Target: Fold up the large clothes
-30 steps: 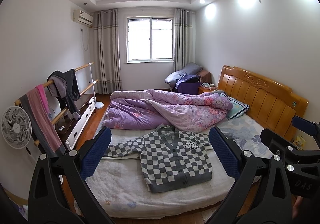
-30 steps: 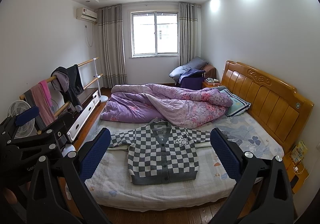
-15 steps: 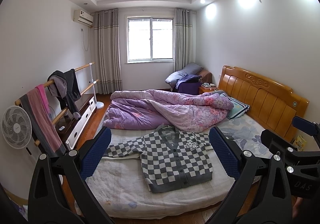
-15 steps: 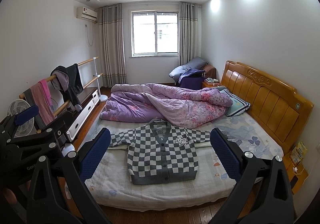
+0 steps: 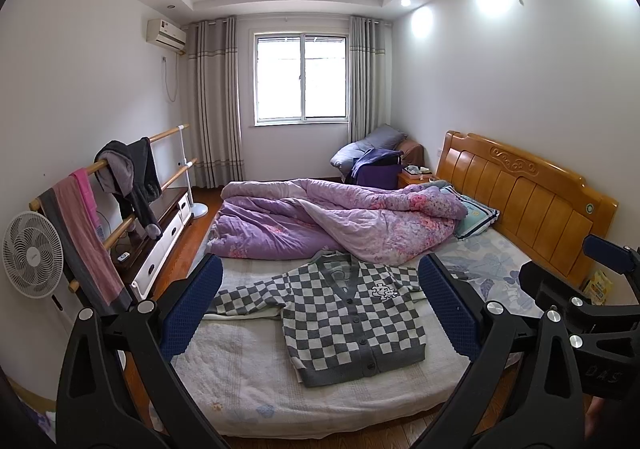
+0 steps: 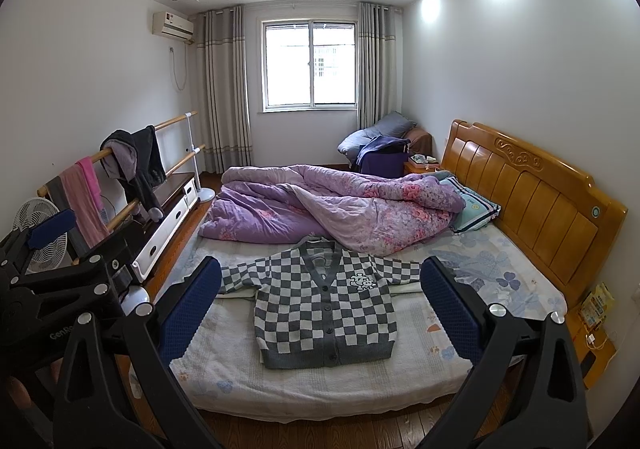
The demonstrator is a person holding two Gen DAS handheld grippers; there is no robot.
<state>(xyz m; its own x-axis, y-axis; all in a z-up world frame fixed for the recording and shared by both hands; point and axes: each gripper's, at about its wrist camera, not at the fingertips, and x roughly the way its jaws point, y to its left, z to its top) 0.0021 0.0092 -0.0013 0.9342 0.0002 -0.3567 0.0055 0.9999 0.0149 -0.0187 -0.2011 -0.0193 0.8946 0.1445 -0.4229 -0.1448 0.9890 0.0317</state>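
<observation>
Right wrist view: checkered cardigan (image 6: 326,313) flat on bed (image 6: 280,381), collar toward window, both tools spread apart.

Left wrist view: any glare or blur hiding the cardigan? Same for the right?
Left wrist view: checkered cardigan sharp, evenly lit; glare only at the window; fisheye bends the edges. Right wrist view: the same, cardigan crisp.

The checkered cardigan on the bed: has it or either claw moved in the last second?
Nothing visibly changed. The checkered cardigan lies spread flat on the bed as before, and the left claw and right claw stay open, holding nothing.
</observation>
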